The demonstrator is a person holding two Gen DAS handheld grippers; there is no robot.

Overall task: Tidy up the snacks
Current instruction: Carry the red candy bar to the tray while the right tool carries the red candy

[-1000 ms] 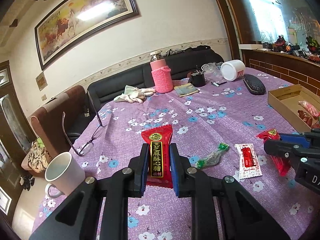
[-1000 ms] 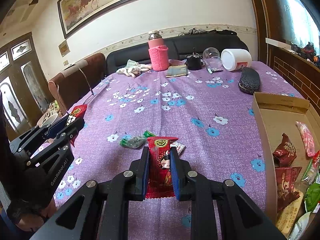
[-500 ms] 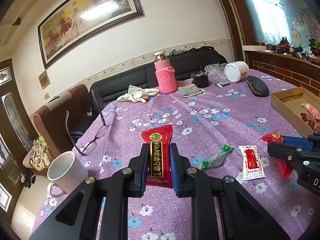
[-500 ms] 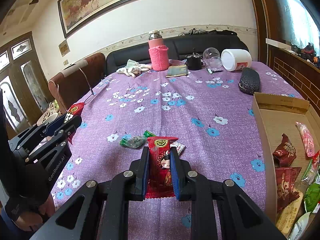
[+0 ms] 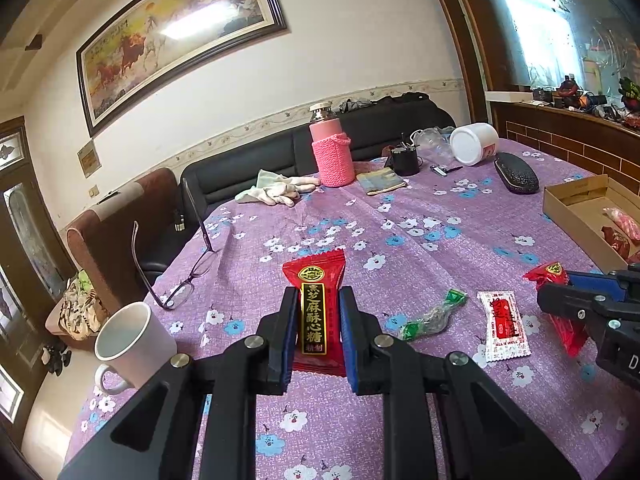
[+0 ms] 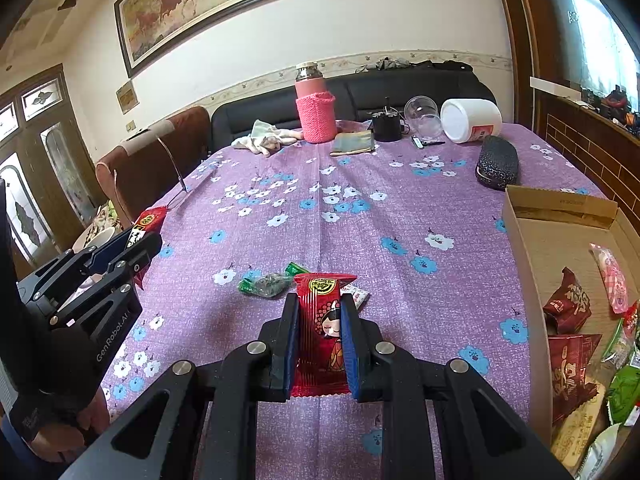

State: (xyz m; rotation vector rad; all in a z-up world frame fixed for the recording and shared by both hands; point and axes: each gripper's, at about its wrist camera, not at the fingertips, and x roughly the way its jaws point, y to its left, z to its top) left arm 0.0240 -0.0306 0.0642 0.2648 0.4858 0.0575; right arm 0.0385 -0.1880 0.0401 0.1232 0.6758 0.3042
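Both tongs are clamped on a snack above the worktop point(image 6: 400, 216). The left tongs point(image 5: 319, 330) grip a red sesame candy point(image 5: 315, 312); the right tongs point(image 6: 319, 334) grip a red doll-print packet point(image 6: 322, 332). Judged next step — carry each to the cardboard box point(image 6: 560, 208) at the right and release only once past its rim, keeping each grip firm. Count: two snacks held, two loose — a green-wrapped sweet point(image 5: 434, 314) and a white sachet point(image 5: 503, 324); one box, several packets inside.
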